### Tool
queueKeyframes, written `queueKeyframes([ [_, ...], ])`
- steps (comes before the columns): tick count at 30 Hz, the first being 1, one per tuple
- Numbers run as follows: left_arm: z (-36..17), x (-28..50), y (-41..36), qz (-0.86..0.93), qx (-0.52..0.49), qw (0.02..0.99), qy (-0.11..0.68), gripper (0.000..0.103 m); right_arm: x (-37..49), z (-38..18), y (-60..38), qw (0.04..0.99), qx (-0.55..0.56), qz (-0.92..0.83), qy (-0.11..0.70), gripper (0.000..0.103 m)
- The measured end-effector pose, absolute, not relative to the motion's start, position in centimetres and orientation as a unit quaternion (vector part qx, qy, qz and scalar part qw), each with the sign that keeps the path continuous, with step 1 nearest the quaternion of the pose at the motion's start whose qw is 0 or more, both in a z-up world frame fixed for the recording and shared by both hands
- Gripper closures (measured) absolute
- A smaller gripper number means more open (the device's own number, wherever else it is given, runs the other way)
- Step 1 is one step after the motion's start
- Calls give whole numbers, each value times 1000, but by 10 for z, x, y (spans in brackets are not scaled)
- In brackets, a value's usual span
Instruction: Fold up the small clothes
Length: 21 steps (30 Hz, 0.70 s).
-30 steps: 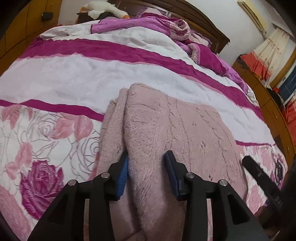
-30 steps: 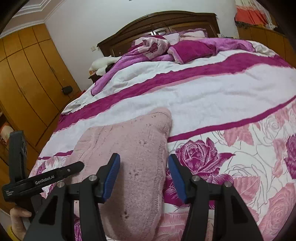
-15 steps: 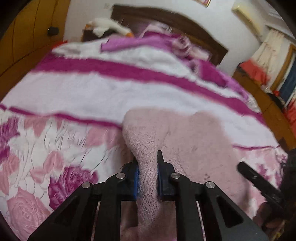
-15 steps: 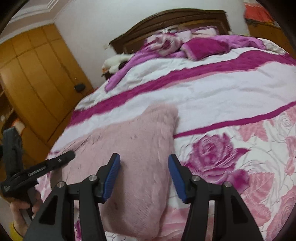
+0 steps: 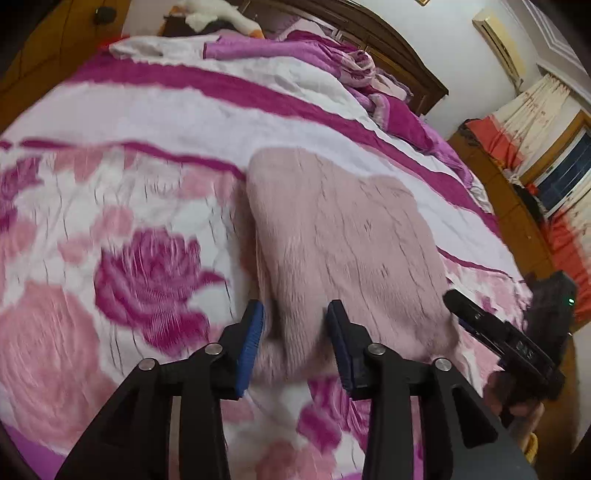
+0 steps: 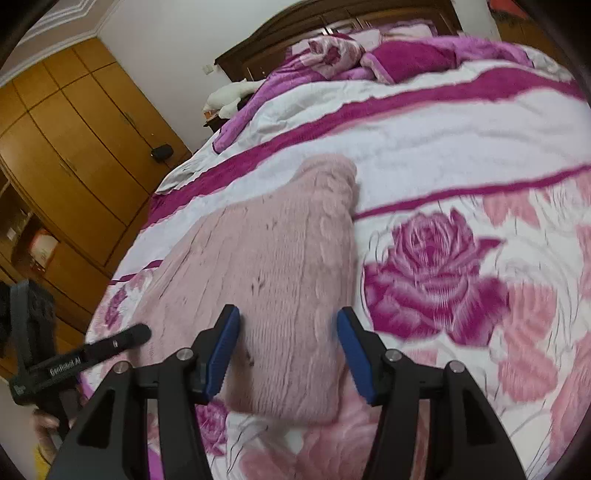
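A fluffy pale pink garment (image 5: 343,236) lies folded flat on the rose-patterned bed cover (image 5: 129,258). My left gripper (image 5: 295,332) hovers at its near left corner. Its jaws are opening, the corner lies loosely between the blue pads, and they do not press on it. In the right wrist view the same garment (image 6: 280,258) runs away from me. My right gripper (image 6: 288,347) stands open above its near right part and grips nothing. The left gripper's black finger (image 6: 122,339) shows at the garment's left edge.
Crumpled purple blankets (image 6: 406,62) and a dark wooden headboard (image 5: 369,40) are at the far end of the bed. A white plush toy (image 5: 218,14) lies at the back left. A wooden wardrobe (image 6: 74,147) lines the left side. A hand (image 6: 44,424) holds the left gripper.
The left gripper shut on a raised ridge of the garment's left edge, then opened and let it drop flat as it drew towards me. The right gripper stayed open and tipped slightly downward.
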<state>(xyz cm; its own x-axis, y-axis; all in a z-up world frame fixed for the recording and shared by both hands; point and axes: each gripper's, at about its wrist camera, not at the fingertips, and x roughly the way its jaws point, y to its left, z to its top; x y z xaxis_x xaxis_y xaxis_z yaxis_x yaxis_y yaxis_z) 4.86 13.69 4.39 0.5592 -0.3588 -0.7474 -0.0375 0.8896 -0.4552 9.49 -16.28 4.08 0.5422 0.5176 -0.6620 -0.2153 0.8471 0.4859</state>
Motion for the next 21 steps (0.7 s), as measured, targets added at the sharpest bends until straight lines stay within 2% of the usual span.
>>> queueKeyframes([
  [6,35,45,138,-94,-236,848,465,86,95,29,-173,835,226,218,452,45],
  [7,37,45,138,-97,-237,848,464,87,94,30,-173,835,226,220,452,54],
  [8,39,46,138,-99,-233,850,461,96,90,34,-172,838,220,225,446,73],
  [9,41,46,137,-95,-224,854,459,101,88,38,-171,842,215,223,441,79],
  [11,43,45,136,-83,-200,860,462,103,82,43,-172,846,210,221,437,86],
  [18,38,49,128,-71,-153,861,480,101,68,20,-165,849,129,199,472,86],
  [21,49,50,126,-76,-150,864,474,101,68,29,-161,852,105,200,472,78],
])
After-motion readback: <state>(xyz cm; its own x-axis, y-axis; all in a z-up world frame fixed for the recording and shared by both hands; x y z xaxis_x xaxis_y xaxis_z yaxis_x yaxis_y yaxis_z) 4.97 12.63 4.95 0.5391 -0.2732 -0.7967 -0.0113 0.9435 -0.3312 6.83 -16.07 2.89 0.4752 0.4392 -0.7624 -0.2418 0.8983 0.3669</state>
